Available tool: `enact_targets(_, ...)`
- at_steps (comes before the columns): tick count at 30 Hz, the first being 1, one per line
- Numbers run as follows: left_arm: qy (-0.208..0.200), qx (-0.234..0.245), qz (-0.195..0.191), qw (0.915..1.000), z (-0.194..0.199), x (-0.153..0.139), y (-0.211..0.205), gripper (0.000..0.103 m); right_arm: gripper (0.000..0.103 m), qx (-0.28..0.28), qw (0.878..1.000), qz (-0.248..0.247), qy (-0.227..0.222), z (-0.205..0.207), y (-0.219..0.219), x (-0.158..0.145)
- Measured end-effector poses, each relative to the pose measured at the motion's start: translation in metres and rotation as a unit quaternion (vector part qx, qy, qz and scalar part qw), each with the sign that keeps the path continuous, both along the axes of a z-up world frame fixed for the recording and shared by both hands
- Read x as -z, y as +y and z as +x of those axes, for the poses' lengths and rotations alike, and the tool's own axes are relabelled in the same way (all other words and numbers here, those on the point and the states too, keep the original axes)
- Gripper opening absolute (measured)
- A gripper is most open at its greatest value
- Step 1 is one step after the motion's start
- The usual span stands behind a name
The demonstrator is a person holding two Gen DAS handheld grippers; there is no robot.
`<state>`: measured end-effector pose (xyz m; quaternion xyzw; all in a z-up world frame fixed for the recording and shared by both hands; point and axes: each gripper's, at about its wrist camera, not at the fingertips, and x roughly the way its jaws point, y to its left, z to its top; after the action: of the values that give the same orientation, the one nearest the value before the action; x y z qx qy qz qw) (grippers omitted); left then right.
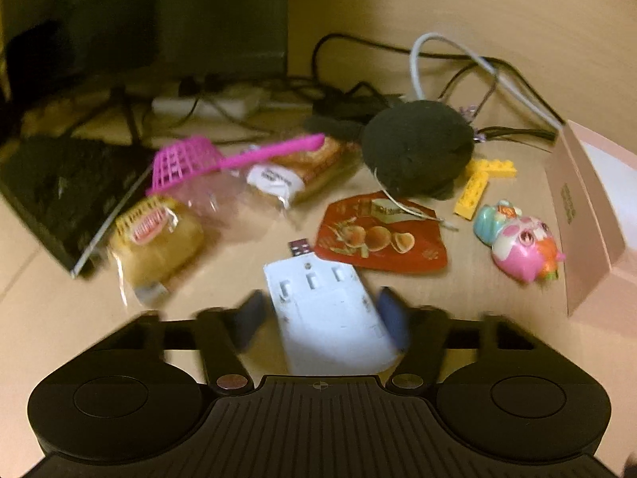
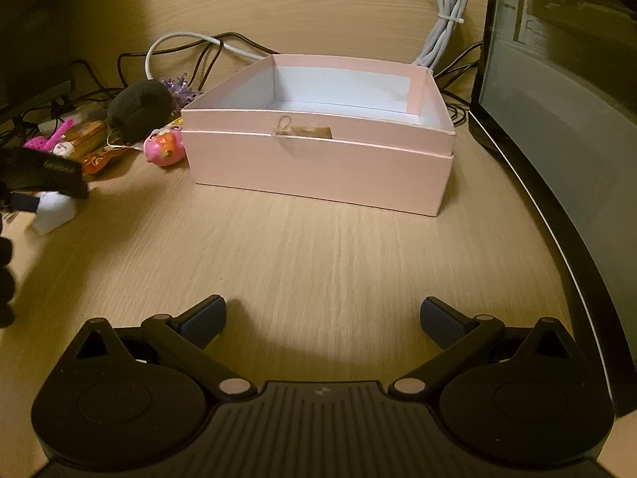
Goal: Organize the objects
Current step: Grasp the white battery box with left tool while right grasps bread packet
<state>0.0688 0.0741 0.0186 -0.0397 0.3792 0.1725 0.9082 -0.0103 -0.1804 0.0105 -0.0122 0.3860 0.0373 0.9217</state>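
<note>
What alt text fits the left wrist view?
The left gripper has its jaws around a white USB adapter on a wooden desk. Beyond lie a red snack packet, wrapped buns, a pink plastic scoop, a black plush, yellow bricks and, right, a pink box.

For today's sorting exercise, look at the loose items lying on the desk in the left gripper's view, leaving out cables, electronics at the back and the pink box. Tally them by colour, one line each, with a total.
Pink: 2, scoop and toy
Yellow: 2 bricks
Red: 1 pouch
Black: 1 plush
White: 1 card
Golden-brown: 2 wrapped breads
Total: 9
</note>
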Motion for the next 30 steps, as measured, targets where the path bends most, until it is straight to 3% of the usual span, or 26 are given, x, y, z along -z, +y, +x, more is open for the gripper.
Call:
enact_targets(3, -0.002, 0.024, 0.013, 0.9996, -0.012, -0.001, 0.014, 0.053, 0.103, -0.004, 1.000, 0.002, 0.007, 0.000, 0.007, -0.002)
enact_targets(7, -0.006, 0.053, -0.018, 0.9984, -0.039, -0.004, 0.042, 0.053, 0.103, -0.034, 0.999, -0.010, -0.007, -0.003, 0.034, -0.011)
enact_targets(11, -0.029, 0.078, -0.059, 0.9948, -0.091, -0.022, 0.074, 0.053, 0.103, -0.103, 0.994, -0.021, -0.035, -0.001, 0.084, -0.030)
enact_targets(19, -0.021, 0.053, -0.089, 0.9944, -0.162, -0.048, 0.168, 0.053, 0.103, -0.285, 0.956, -0.033, -0.061, 0.026, 0.250, -0.056)
enact_targets(25, -0.043, 0.033, -0.111, 0.9923, -0.184, -0.050, 0.221, 0.053, 0.103, -0.387, 0.912, -0.112, -0.074, 0.054, 0.354, -0.038)
enact_targets(27, -0.048, 0.028, -0.118, 0.9915, -0.187, -0.049, 0.229, 0.053, 0.099, -0.397, 0.906, -0.134, -0.059, 0.065, 0.372, -0.028)
enact_targets(28, -0.050, 0.029, -0.121, 0.9909, -0.188, -0.050, 0.233, 0.053, 0.089, -0.396, 0.906, -0.139, -0.049, 0.070, 0.378, -0.025)
enact_targets(30, -0.054, 0.036, -0.125, 0.9901, -0.189, -0.052, 0.237, 0.053, 0.079, -0.381, 0.915, -0.130, -0.034, 0.078, 0.377, -0.024)
